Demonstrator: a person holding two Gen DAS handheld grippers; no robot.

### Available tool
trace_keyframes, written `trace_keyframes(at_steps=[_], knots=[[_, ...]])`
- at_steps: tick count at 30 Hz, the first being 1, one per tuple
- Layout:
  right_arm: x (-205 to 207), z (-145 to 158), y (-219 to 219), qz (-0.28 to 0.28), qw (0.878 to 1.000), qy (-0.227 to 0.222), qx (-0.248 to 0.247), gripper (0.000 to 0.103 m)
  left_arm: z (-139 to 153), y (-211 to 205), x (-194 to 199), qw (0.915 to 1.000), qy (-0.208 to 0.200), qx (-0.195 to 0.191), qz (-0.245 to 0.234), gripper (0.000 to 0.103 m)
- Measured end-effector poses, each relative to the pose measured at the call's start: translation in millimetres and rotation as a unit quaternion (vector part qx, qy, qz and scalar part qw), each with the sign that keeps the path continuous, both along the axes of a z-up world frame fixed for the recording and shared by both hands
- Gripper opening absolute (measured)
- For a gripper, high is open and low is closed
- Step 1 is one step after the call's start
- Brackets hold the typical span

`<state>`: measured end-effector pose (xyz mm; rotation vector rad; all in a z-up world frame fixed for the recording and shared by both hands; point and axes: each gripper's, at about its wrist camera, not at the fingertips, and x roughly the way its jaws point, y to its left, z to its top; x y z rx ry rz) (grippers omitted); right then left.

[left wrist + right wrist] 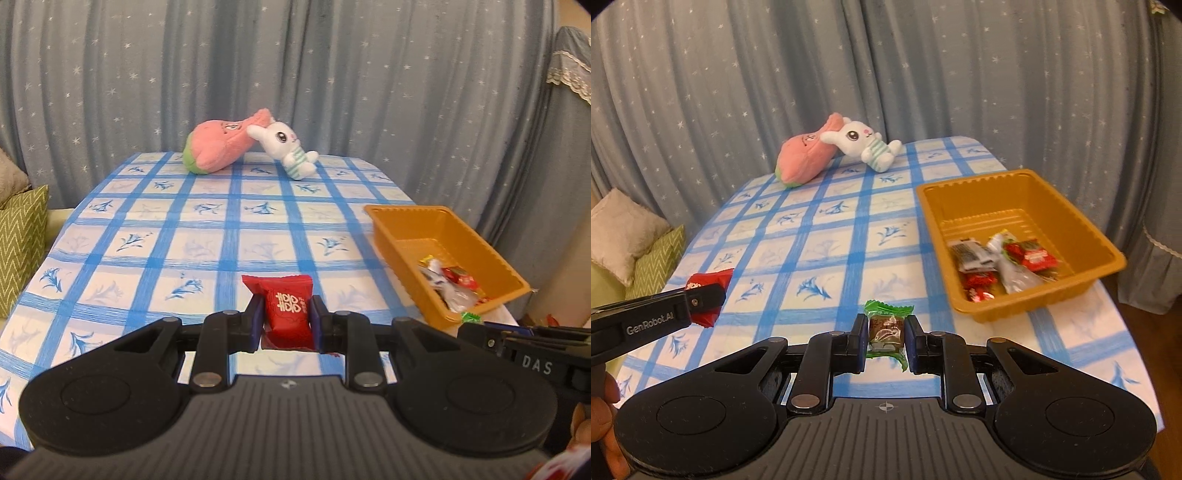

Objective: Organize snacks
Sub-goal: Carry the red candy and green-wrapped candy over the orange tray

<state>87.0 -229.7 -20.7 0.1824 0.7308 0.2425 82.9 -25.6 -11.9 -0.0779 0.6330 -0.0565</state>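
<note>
My left gripper (286, 319) is shut on a red snack packet (284, 306) with white print and holds it above the checked tablecloth; it also shows at the left of the right wrist view (705, 299). My right gripper (885, 338) is shut on a green-wrapped candy (886, 328), left of and nearer than the orange tray (1045, 295). The orange tray (391, 236) holds several wrapped snacks (1001, 262) in its near end. The right gripper's side shows at the right edge of the left wrist view (532, 341).
A pink plush (218, 147) and a white rabbit plush (288, 147) lie at the table's far end. The blue checked tablecloth (184, 236) covers the table. Grey starred curtains hang behind. Cushions (646, 251) sit off the table's left side.
</note>
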Motion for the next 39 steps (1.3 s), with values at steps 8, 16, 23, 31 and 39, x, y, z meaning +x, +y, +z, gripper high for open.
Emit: trace_keyframes(at_steps=[8,16,23,31,39], knots=[[-19,6,-29,-0.028,1.0,-0.003,0.001,0.021,5,-28,-9,0.9996,0.003,-0.004,-0.029,0.023],[-28,12,-64,-0.061,0.998,-0.012,0.002,0.021,7,-62,-7,0.9978,0.007,-0.004,-0.066,0.023],[-31,14,-95,-0.093,0.996,-0.015,0.011,0.021,8,-91,0,0.9955,0.01,-0.006,-0.094,0.023],[-25,14,-129,-0.12,0.993,-0.013,0.013,0.021,9,-120,19,0.9928,0.011,-0.019,-0.118,0.023],[-10,20,-139,-0.123,0.992,-0.019,0.01,0.021,9,-134,38,0.9914,0.014,-0.028,-0.127,0.023]])
